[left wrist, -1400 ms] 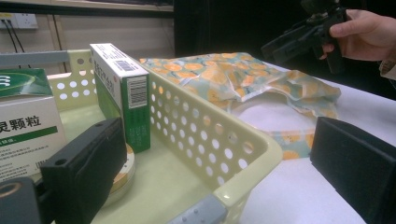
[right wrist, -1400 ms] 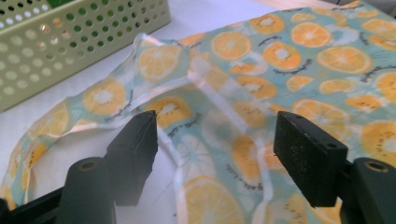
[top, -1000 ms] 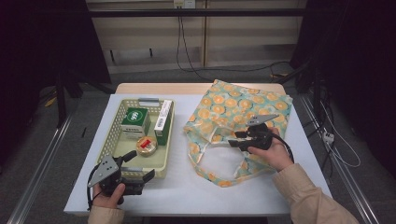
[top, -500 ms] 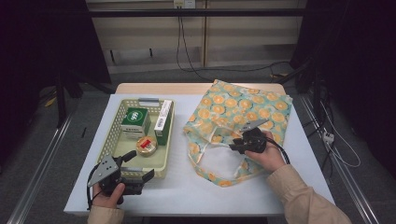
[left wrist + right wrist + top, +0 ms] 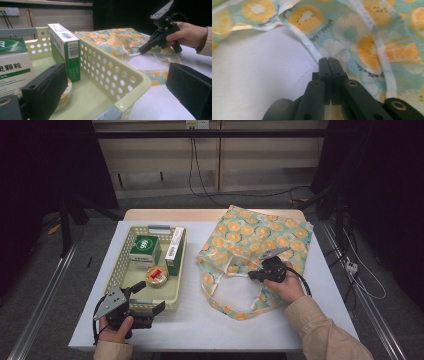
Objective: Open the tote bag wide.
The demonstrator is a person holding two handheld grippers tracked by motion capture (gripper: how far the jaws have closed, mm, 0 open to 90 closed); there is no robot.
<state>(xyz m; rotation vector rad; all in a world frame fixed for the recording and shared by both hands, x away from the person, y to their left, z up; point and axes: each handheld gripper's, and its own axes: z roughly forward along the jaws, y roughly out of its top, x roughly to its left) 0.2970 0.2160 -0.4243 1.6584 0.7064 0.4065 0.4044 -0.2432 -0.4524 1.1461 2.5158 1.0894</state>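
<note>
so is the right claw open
No, in the right gripper view the right claw has its jaws pressed together at the pale edge strip of the fruit-print bag.

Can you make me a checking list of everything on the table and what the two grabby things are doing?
Surface: white table, bare at its front middle.
Job's things: flat orange-print bag; its handle strap loops toward the person.
Clutter: pale yellow basket holding a green and white box, a tall narrow green box and a round tin.
Grippers: right gripper shut on the handle strap; left gripper open at the basket's near edge, one of its fingers inside the basket, the other outside.
Cables: black cable trails from the right gripper.
Surroundings: dark room, wall cables, metal floor rails.
</note>
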